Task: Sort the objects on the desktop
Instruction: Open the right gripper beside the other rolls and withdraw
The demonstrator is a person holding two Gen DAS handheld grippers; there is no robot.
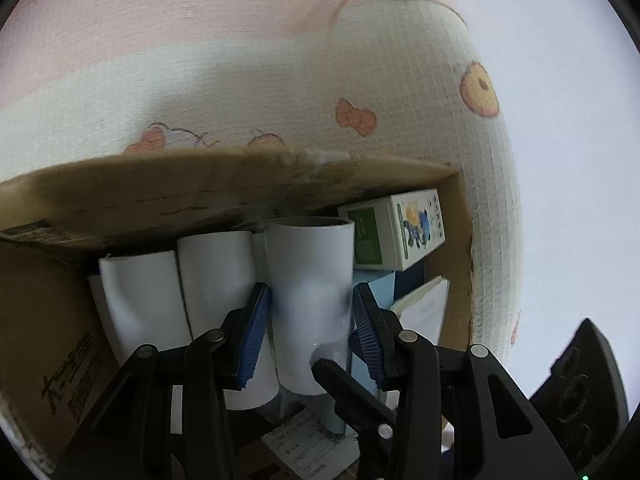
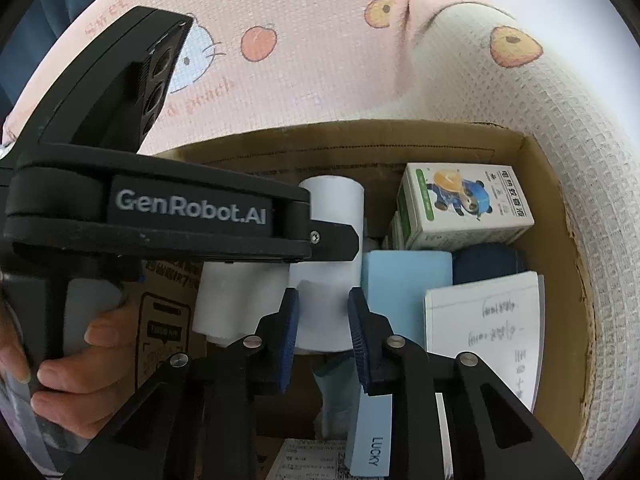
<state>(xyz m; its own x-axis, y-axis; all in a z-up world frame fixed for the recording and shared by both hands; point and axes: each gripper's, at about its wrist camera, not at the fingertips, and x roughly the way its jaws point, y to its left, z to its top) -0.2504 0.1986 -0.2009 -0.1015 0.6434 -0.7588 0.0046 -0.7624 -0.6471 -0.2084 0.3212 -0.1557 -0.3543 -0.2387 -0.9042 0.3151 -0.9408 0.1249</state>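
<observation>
The sorting looks well advanced: the cardboard box (image 2: pixel 540 168) in the lower half of both views already holds several white rolls, a cartoon-printed carton (image 2: pixel 468 208) at its upper right, a pale blue box (image 2: pixel 404 288) marked LUCKY at centre, and a notepad (image 2: pixel 488 328) with handwriting at the right. The left gripper (image 1: pixel 312 304) is clamped on an upright white roll (image 1: pixel 310 264) at the centre of its view, blue pads pressed to both sides, the roll standing inside the box beside two others. The right gripper (image 2: pixel 323 304) has its jaws drawn narrow over the same stack; no pad visibly presses on anything, so it seems empty. What remains, by judgement, is to release this roll and fetch whatever is left outside, which neither view shows. The box rests on a pink and cream cloth (image 2: pixel 312 64) printed with cats and peaches; the room beyond is washed out white. A hand (image 2: pixel 60 372) grips the left tool's handle at the lower left of the right view
</observation>
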